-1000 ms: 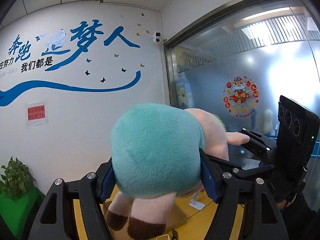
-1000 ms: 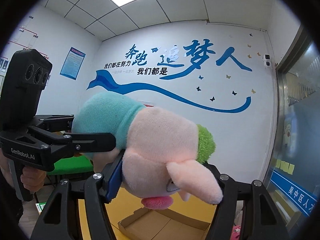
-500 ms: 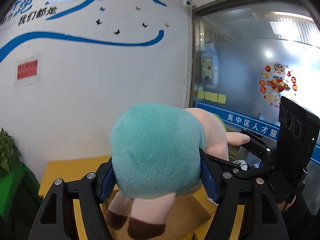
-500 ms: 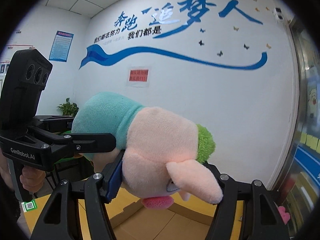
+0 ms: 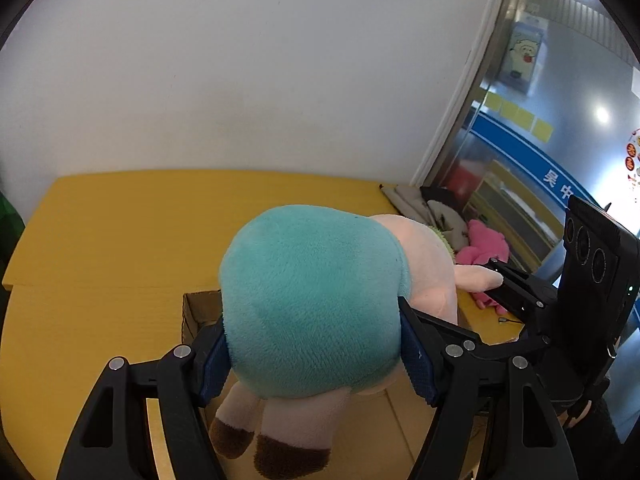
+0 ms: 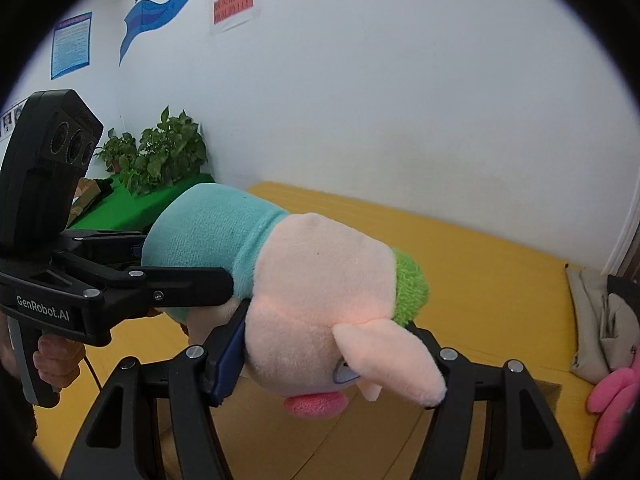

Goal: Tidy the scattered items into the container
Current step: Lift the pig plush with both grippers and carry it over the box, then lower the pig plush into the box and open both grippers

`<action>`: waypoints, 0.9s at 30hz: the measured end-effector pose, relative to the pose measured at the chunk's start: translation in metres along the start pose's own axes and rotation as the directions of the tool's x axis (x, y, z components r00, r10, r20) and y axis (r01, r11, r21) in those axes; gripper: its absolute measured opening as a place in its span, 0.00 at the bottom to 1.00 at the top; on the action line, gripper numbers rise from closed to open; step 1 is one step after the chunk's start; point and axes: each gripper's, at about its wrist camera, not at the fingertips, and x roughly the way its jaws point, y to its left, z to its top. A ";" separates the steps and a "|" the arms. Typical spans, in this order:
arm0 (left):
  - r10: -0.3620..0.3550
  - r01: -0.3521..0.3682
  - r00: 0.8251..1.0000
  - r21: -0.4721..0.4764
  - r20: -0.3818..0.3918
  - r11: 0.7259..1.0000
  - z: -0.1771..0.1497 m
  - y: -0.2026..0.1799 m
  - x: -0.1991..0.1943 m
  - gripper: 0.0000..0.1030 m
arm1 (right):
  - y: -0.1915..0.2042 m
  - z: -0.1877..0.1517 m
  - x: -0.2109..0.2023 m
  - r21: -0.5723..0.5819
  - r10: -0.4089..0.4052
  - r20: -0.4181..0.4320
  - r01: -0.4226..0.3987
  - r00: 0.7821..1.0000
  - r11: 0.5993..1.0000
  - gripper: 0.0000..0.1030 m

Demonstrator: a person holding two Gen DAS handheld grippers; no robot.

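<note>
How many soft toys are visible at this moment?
2. The pig toy is clamped by both the left gripper and the right gripper; a pink toy lies on the yellow table's right end. Others may be hidden.

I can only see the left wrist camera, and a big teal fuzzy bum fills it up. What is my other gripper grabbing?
Observer: The right gripper is clamped on the plush pig, on its pink head beside the ear.
Operator: Does it have a face?
Observer: Yes. Its darker pink mouth points downward.
Operator: What's the green bit way off to the side?
Observer: Leafy potted plants stand on a green surface by the wall.
</note>
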 end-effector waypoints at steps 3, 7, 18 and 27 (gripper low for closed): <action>0.010 -0.012 0.999 -0.034 -0.050 0.999 -0.014 0.018 0.032 0.74 | -0.009 -0.016 0.042 0.029 0.019 -0.056 -0.017 0.998 0.999 0.63; 0.013 -0.022 0.993 -0.077 -0.116 0.997 -0.032 0.042 0.066 0.74 | -0.011 -0.034 0.082 0.041 0.026 -0.123 -0.021 0.992 0.999 0.63; 0.101 -0.132 0.962 -0.110 -0.254 0.985 -0.060 0.065 0.114 0.79 | -0.002 -0.079 0.138 0.077 -0.010 -0.193 0.025 0.981 0.997 0.63; 0.155 -0.177 0.973 -0.122 -0.170 0.977 -0.059 0.056 0.056 0.85 | -0.001 -0.059 0.128 0.100 -0.022 -0.171 0.039 0.985 0.994 0.79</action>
